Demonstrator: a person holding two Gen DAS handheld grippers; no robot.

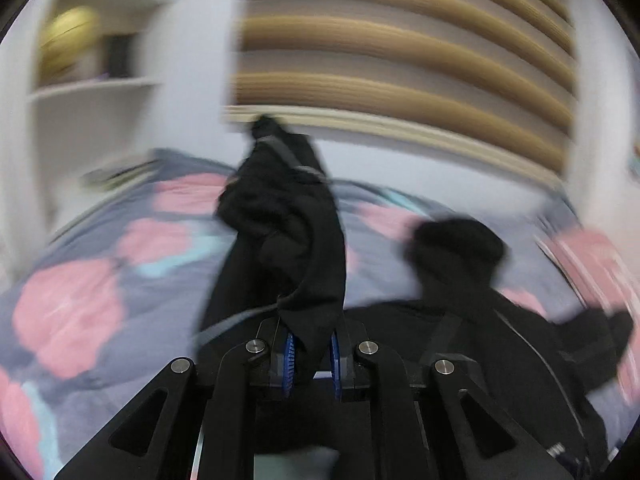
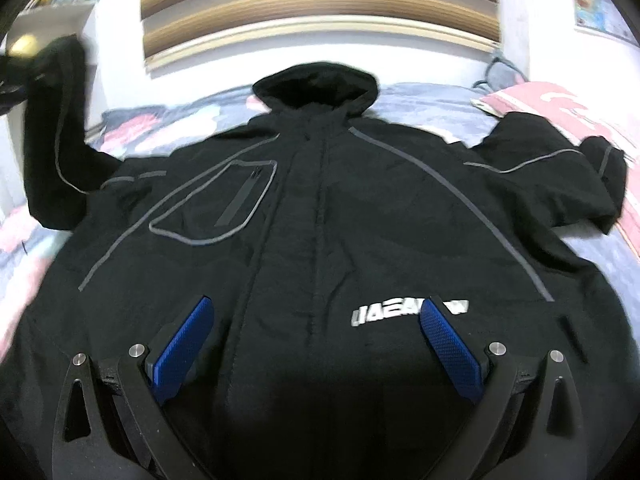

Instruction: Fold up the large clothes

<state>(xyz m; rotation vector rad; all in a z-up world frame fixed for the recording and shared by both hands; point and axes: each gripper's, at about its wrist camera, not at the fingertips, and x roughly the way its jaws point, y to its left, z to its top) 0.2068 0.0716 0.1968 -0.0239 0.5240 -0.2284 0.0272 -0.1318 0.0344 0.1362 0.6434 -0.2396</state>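
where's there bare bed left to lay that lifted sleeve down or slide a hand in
Bare bedspread shows between the hood and the pink pillow, and left of the jacket under the raised sleeve held by the left gripper. The middle is crowded: the jacket body fills it below the open right gripper.

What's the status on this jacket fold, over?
Left gripper shut on jacket sleeve, lifted. Right gripper open over the jacket body. Jacket flat on bed. Nothing blocking.

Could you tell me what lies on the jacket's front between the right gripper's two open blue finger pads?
In the right wrist view, the right gripper hangs open over the black jacket. Between its pads show bare black cloth, the centre zipper seam and part of the white logo.
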